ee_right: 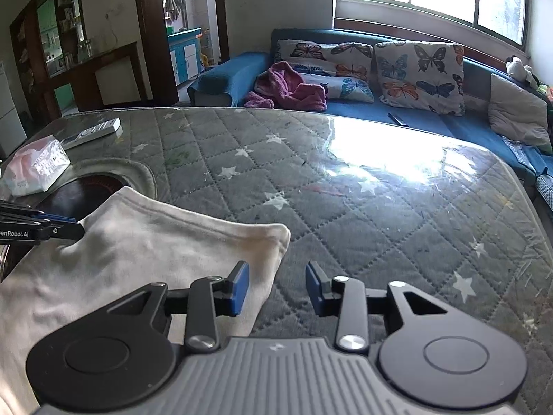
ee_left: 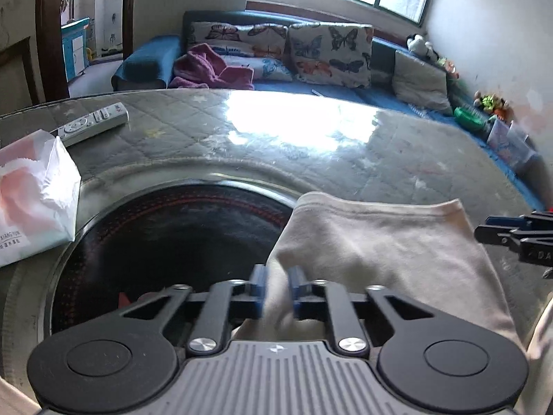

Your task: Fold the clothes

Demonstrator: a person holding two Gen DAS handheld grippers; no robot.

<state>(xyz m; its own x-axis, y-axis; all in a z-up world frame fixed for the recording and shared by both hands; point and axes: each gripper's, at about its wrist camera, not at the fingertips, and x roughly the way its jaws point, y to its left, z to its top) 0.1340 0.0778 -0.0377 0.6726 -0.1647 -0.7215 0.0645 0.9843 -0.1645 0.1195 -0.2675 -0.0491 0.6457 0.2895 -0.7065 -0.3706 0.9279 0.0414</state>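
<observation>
The left gripper (ee_left: 278, 288) sits nearest its camera, its blue pads pinched together on a bunched fold of the cream garment (ee_left: 380, 242), which rises between them. The garment lies on the table (ee_right: 345, 190), its left part draped over a dark round inset (ee_left: 166, 242) in the tabletop. In the right wrist view the right gripper (ee_right: 278, 288) stands partly open with nothing gripped: its left pad is over the garment's right edge, its right pad over the bare quilted cover. A white tissue pack (ee_left: 31, 200) and a remote control (ee_left: 93, 124) lie at the table's far left. Beyond the table stands a blue sofa (ee_right: 432, 121) with butterfly cushions (ee_right: 418, 72).
</observation>
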